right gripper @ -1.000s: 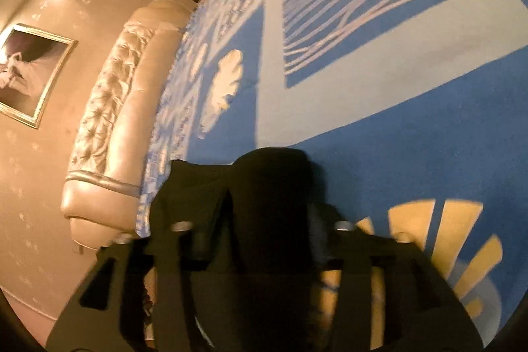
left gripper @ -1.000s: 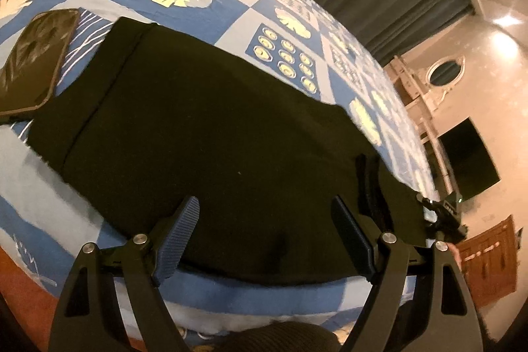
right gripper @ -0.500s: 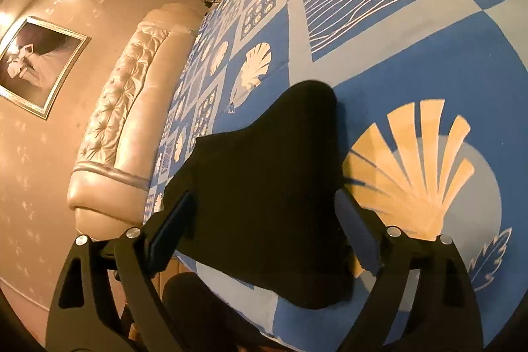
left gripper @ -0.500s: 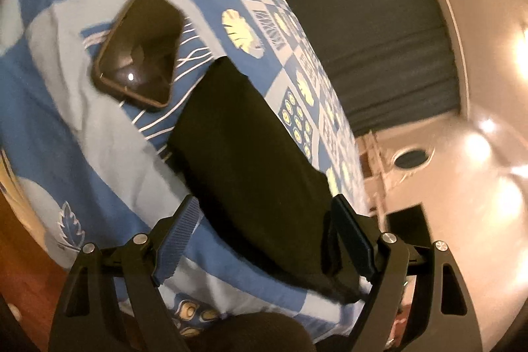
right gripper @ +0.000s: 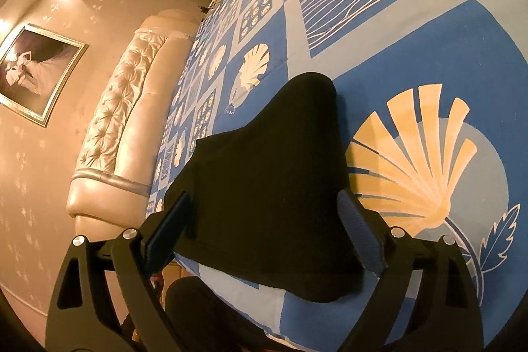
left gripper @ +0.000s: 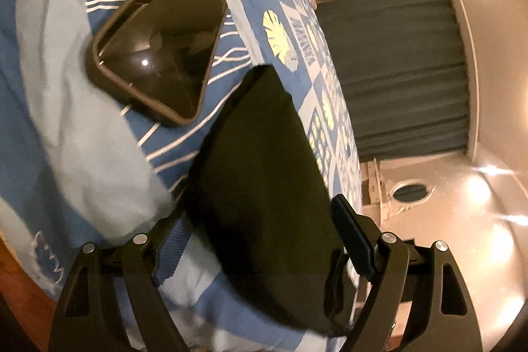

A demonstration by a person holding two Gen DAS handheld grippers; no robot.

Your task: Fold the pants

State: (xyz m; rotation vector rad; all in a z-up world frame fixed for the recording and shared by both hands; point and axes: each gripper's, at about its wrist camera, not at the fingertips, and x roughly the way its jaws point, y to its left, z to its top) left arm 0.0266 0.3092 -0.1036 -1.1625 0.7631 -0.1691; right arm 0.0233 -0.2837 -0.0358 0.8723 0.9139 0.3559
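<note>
The black pants [left gripper: 264, 180] lie flat on the blue patterned bedspread [left gripper: 66, 154], near the bed's front edge. My left gripper [left gripper: 264, 236] is open, its jaws wide apart over one end of the pants, with no cloth held. In the right wrist view the other end of the pants [right gripper: 274, 187] lies on the bedspread [right gripper: 412, 38] with one corner humped up. My right gripper [right gripper: 267, 230] is open and empty, its jaws on either side of the cloth, just above it.
A dark glossy tablet [left gripper: 158, 42] lies on the bed beside the pants. Grey curtains [left gripper: 396, 71] hang beyond the bed. A padded cream headboard [right gripper: 122, 127] and a framed picture [right gripper: 33, 71] stand on the wall side. The wooden floor edge [left gripper: 19, 296] shows below the bed.
My right gripper let go of the pants, opened and drew back. My left gripper swung toward the tablet end of the pants and stayed open.
</note>
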